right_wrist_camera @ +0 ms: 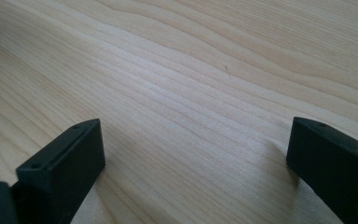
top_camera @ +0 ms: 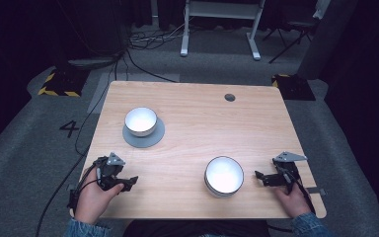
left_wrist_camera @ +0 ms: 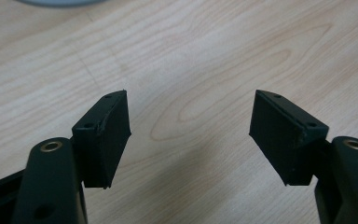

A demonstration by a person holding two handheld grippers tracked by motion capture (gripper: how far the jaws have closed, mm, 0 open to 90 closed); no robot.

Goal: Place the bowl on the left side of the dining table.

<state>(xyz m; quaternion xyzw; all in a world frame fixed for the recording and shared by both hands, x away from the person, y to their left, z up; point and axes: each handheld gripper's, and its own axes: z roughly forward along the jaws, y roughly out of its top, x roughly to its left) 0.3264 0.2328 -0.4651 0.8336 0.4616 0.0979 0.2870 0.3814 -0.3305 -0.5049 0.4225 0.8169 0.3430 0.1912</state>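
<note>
Both hands rest at the near table edge: left gripper (top_camera: 128, 182) and right gripper (top_camera: 260, 177) gape empty; nearer bowl (top_camera: 224, 176) sits untouched between them, so nothing is started yet

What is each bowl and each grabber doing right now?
far bowl: upright, on the grey saucer, looks empty
near bowl: upright, straight on the table, looks empty
left gripper: open, holding nothing
right gripper: open, holding nothing, beside the near bowl
</note>
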